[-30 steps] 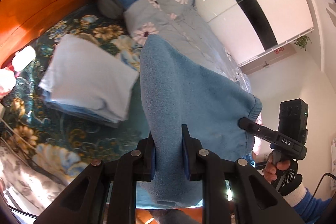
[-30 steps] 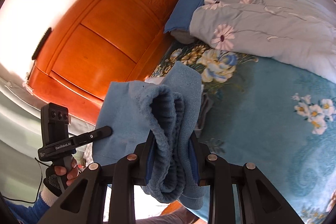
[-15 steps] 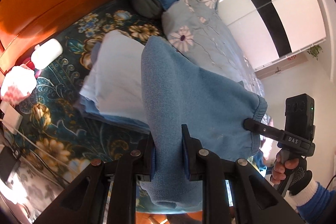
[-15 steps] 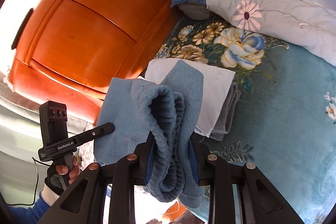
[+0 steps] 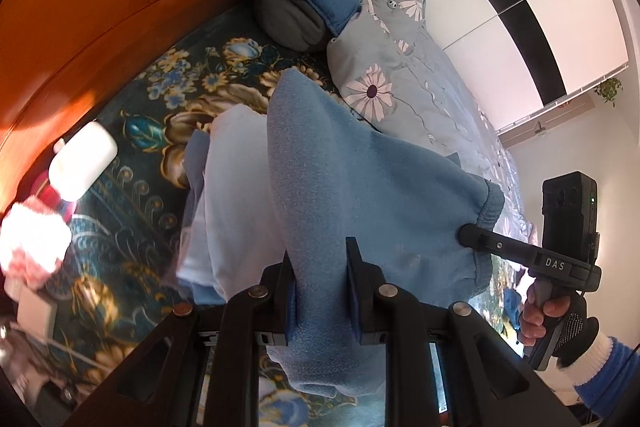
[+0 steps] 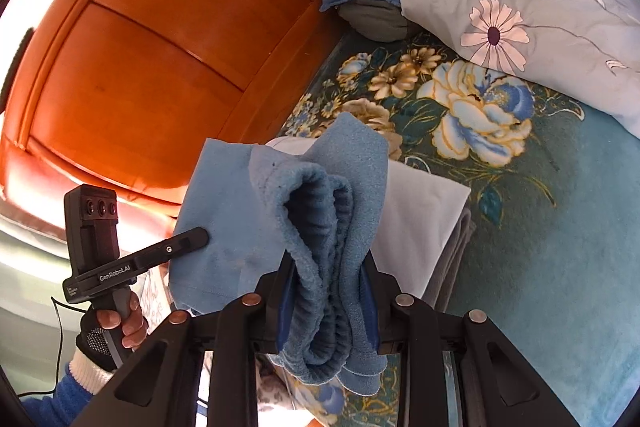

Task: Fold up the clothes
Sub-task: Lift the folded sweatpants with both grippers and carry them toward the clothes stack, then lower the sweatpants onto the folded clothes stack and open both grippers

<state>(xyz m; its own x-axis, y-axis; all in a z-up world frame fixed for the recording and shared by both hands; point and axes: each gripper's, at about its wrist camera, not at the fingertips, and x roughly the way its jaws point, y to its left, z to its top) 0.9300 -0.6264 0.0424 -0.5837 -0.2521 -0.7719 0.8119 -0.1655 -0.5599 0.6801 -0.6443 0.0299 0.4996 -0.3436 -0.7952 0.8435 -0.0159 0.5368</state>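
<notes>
While both hand-held grippers, left [image 5: 320, 279] and right [image 6: 326, 301], pinch the blue fleece garment [image 5: 360, 179] above the folded stack [image 5: 232, 195] on the bed, it's soft, light, droopy; grip bunched cuff or thick edges

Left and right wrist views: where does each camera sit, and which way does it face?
Left wrist: on the left gripper, facing the bed; the right gripper and its hand show.
Right wrist: on the right gripper, facing the headboard; the left gripper shows.
Shared: the blue fleece garment, the folded pile.
</notes>
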